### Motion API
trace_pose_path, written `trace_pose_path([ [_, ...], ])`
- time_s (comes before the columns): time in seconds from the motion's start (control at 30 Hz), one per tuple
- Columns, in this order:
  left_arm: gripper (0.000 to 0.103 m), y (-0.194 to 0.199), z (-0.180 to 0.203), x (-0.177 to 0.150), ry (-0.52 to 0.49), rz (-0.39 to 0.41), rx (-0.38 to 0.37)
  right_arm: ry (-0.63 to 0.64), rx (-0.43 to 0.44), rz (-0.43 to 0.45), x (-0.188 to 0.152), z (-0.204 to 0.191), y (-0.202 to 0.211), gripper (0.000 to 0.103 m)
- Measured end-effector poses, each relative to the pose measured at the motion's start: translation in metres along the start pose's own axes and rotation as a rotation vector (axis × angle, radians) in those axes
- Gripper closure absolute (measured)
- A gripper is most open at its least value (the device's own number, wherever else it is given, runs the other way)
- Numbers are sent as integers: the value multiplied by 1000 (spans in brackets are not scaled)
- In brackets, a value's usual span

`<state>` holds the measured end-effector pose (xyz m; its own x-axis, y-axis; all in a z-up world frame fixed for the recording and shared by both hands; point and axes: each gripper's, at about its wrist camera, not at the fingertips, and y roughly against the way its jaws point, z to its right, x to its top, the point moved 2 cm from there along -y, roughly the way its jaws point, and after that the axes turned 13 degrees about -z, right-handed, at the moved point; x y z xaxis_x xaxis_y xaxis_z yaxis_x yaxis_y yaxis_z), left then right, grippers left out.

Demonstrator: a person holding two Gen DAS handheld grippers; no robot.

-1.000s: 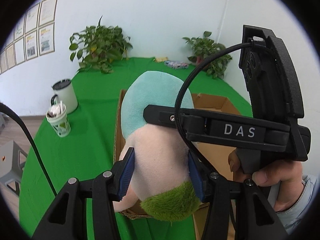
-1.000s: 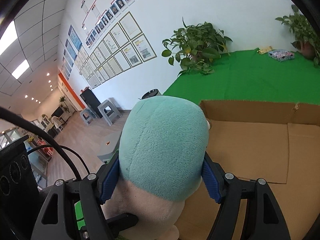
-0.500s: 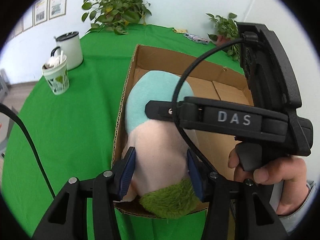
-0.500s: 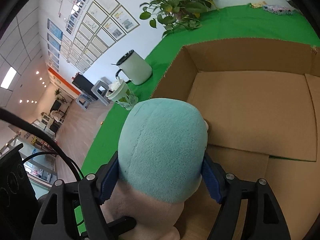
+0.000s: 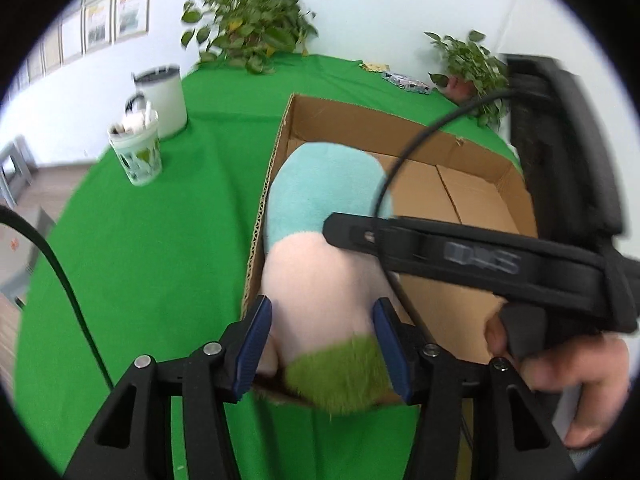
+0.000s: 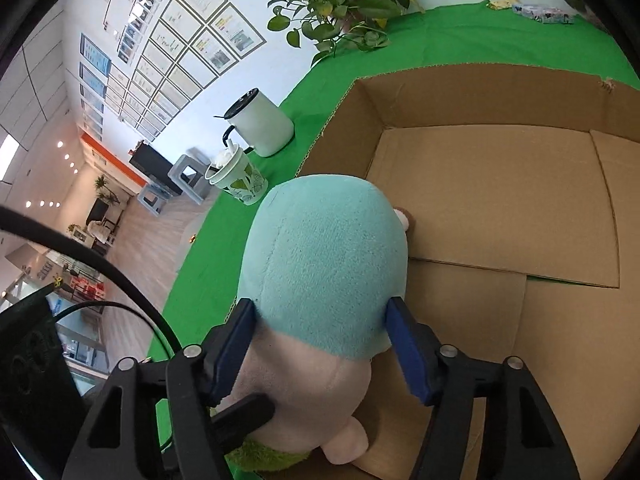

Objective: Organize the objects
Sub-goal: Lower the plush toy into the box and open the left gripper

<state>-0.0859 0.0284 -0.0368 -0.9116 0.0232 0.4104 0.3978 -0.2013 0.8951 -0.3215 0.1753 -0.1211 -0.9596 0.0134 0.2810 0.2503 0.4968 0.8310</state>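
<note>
A plush toy (image 5: pixel 320 264) with a teal head, pale pink body and green base is held inside the open cardboard box (image 5: pixel 472 152), along its left wall. My left gripper (image 5: pixel 322 344) is shut on the toy's pink body just above the green base. My right gripper (image 6: pixel 320 344) is shut on the toy's teal head (image 6: pixel 324 252). The box (image 6: pixel 500 200) has a bare cardboard floor. The right gripper's black body crosses the left wrist view in front of the toy.
A green cloth (image 5: pixel 160 248) covers the table. A white lidded mug (image 5: pixel 164 98) and a patterned paper cup (image 5: pixel 136 152) stand left of the box. Two potted plants (image 5: pixel 248 24) and a small packet (image 5: pixel 406 82) sit at the far edge.
Both grippers have carried the toy down over the box's near left corner into the box. The box floor now fills more of the right wrist view.
</note>
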Motion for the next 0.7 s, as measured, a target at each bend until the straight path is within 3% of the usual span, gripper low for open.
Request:
trace_pose_path([
  [0.07,52,10,3,-6,-31,23,56,-9,-14,11,-4,0,-1,42],
  [0.2,52,21,-5,-17,-14,35,32,-16,-25,23,-8,-1,0,41],
  [0.37,51,31,-10,-29,2,49,33,-78,43,29,-16,11,14,34],
  [0.43,51,36,-11,-32,12,53,41,-74,19,73,-24,9,30,18],
  [0.5,50,42,-10,-35,15,69,45,-53,6,122,-34,6,47,10],
  [0.6,41,56,-7,-41,3,115,52,-37,6,176,-60,2,74,1],
  [0.7,20,75,1,-51,-29,211,35,-71,-52,216,-97,3,98,0],
])
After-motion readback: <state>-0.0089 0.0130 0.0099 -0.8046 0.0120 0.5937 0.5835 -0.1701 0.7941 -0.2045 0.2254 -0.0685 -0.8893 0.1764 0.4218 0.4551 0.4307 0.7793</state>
